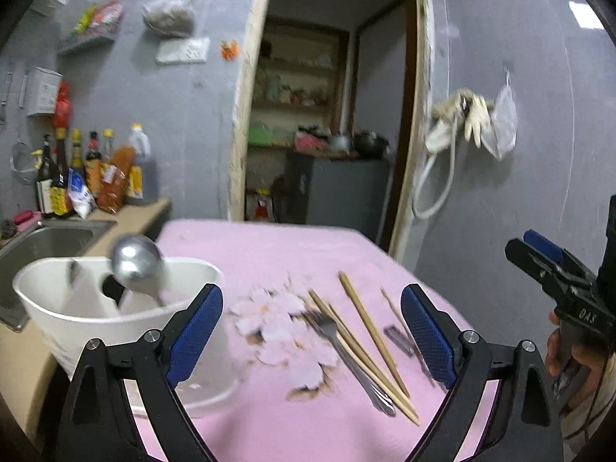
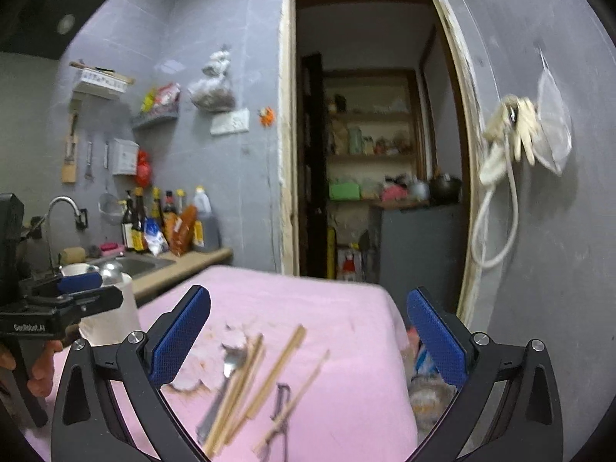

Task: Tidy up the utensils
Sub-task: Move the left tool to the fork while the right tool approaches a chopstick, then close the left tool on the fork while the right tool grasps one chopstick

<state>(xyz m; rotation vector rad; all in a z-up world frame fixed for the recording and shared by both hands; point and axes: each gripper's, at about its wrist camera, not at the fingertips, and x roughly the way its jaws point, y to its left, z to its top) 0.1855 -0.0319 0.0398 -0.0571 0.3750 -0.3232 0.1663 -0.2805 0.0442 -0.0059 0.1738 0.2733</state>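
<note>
Chopsticks (image 1: 369, 338) and fork (image 1: 346, 350) are lying lengthwise near the worktop's (image 1: 269, 254) right edge, just ahead of both spread, empty tools; right tool (image 2: 304, 350) is sitting nearer, left tool (image 1: 312, 338) beside the holder (image 1: 96, 315).

Looks like a small home kitchen: steel sink (image 2: 144, 265) with a curved faucet (image 2: 61, 208) on the left, sauce bottles (image 1: 88, 173) lined up behind it, and pantry shelves (image 2: 369, 134) through the far doorway.

you have four tan wooden chopsticks (image 1: 369, 331), one silver metal fork (image 1: 346, 354), one steel ladle (image 1: 136, 260), one white plastic holder (image 1: 57, 308).
</note>
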